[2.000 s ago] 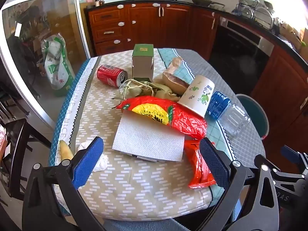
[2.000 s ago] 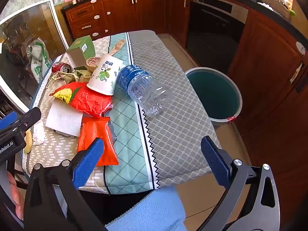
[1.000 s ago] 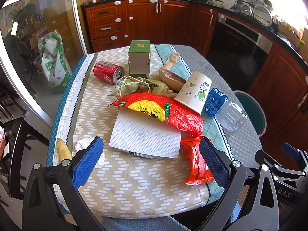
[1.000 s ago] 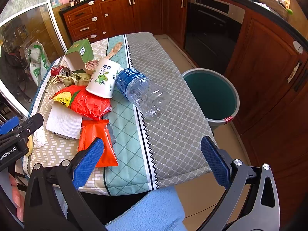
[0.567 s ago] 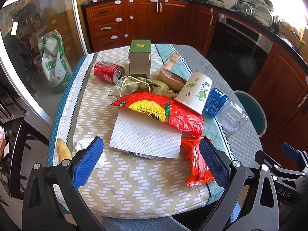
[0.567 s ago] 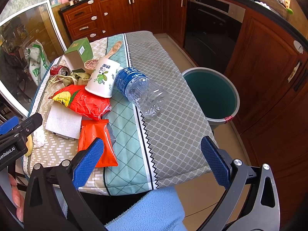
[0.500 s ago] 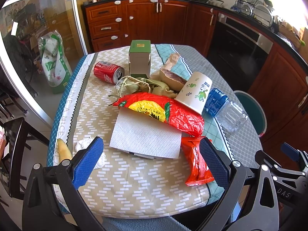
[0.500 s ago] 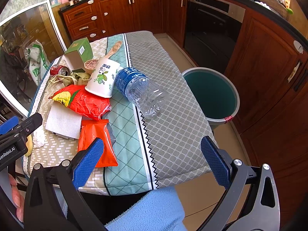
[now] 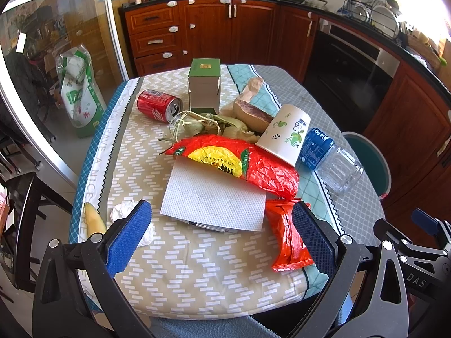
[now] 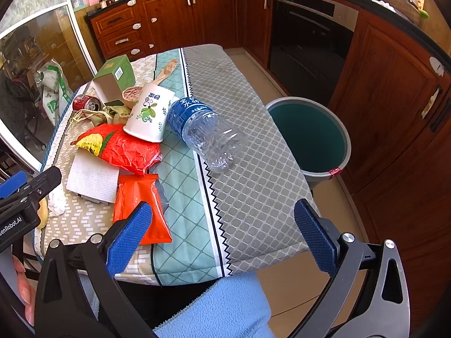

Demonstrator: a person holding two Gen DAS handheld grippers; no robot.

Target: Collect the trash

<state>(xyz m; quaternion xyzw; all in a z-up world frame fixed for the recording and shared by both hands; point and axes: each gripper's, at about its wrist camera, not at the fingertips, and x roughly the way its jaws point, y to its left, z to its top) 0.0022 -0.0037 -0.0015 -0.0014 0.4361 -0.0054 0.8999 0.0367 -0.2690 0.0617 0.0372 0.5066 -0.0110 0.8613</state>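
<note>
Trash lies across the cloth-covered table [image 9: 197, 276]. A clear plastic bottle [image 10: 207, 133] with a blue label rests on its side beside a white paper cup [image 10: 149, 112]. A red snack bag [image 9: 239, 162], a white paper napkin [image 9: 214, 200] and an orange wrapper [image 9: 290, 239] lie nearer me. Further back are a red can [image 9: 156, 108], a green box [image 9: 204, 86] and leaf husks [image 9: 208, 125]. The teal bin [image 10: 310, 135] stands on the floor right of the table. My left gripper [image 9: 221, 238] and right gripper [image 10: 222, 235] hang open over the near edge, holding nothing.
A crumpled tissue [image 9: 125, 215] and a banana [image 9: 94, 222] lie at the near left corner. Wooden cabinets [image 10: 389, 90] and an oven [image 10: 307, 28] line the right and back. A dark chair [image 9: 25, 219] stands left of the table. A blue sleeve [image 10: 225, 309] shows below.
Both views have shifted only slightly over two seconds; the grippers hover in about the same place, still open. Nothing on the table has moved.
</note>
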